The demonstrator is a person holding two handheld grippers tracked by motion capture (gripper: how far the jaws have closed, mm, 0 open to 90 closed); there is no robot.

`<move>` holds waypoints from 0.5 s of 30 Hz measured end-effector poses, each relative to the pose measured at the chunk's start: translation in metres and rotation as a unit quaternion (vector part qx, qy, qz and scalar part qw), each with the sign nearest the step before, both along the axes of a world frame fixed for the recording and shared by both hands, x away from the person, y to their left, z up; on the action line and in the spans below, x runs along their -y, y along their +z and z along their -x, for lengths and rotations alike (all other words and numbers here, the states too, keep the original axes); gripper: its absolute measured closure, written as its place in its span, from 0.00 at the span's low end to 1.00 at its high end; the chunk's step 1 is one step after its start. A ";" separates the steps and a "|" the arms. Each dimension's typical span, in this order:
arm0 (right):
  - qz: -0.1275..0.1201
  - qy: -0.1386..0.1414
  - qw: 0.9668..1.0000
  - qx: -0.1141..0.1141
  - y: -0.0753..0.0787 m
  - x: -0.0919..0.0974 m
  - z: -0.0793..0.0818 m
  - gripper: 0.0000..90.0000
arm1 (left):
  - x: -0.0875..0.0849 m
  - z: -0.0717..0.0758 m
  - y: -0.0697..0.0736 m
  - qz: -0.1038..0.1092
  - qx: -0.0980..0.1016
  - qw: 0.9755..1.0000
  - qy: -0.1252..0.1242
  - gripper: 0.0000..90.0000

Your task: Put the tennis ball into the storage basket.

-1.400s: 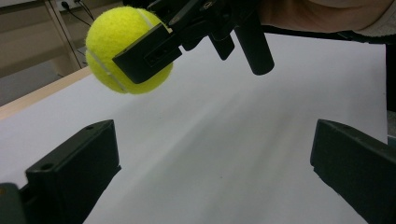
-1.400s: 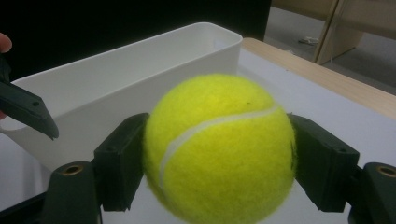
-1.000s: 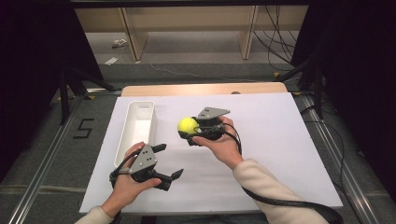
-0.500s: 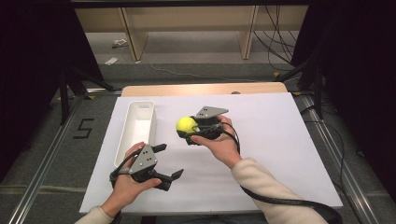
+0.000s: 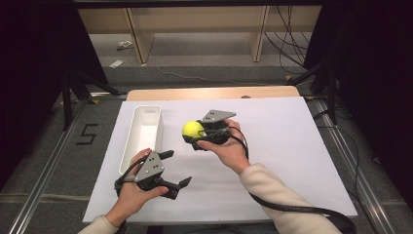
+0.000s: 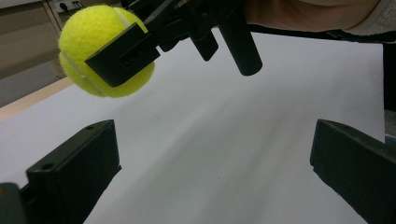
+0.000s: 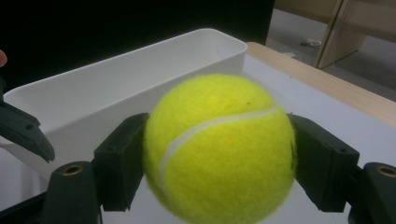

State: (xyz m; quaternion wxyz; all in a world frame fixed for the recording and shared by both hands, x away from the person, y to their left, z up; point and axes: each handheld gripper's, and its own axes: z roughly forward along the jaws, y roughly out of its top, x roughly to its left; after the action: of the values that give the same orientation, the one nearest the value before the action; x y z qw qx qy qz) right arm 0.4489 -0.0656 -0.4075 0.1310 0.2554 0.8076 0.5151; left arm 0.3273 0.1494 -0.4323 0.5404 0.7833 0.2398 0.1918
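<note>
A yellow tennis ball (image 5: pixel 192 128) is held a little above the white sheet, just right of the white bin (image 5: pixel 144 127). My right gripper (image 5: pixel 196 137) is shut on the ball, with a jaw pressed against each side of the ball (image 7: pixel 219 149). My left gripper (image 5: pixel 178 168) rests near the table's front left with its jaws wide open and nothing between them. In the left gripper view my left gripper (image 6: pixel 210 163) has the ball (image 6: pixel 93 56) ahead of it and higher, up at the left. The bin (image 7: pixel 116 88) stands long and empty just behind the ball.
The white sheet (image 5: pixel 292 146) covers the table, and a strip of wood (image 5: pixel 214 92) shows at its far edge. Black cables trail from both grippers. Dark floor with metal rails surrounds the table.
The right gripper has carried the ball slightly to the left, toward the bin. The left gripper has stayed in place, open.
</note>
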 end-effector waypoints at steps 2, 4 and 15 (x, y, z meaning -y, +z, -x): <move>-0.001 -0.001 1.000 0.000 0.000 -0.001 0.000 0.29 | 0.000 0.000 0.000 0.000 0.000 1.000 0.001 0.01; 0.000 0.000 1.000 -0.001 0.000 -0.001 -0.001 0.29 | 0.000 0.000 0.000 0.000 0.000 1.000 0.000 0.01; 0.001 0.003 1.000 0.002 0.003 -0.006 -0.003 0.29 | 0.000 0.001 0.000 0.001 -0.007 1.000 0.001 0.01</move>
State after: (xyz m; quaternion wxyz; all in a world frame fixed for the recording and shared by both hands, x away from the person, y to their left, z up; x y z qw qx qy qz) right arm 0.4514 -0.0595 -0.4041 0.1312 0.2522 0.8084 0.5154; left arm 0.3263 0.1494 -0.4324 0.5397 0.7834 0.2448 0.1870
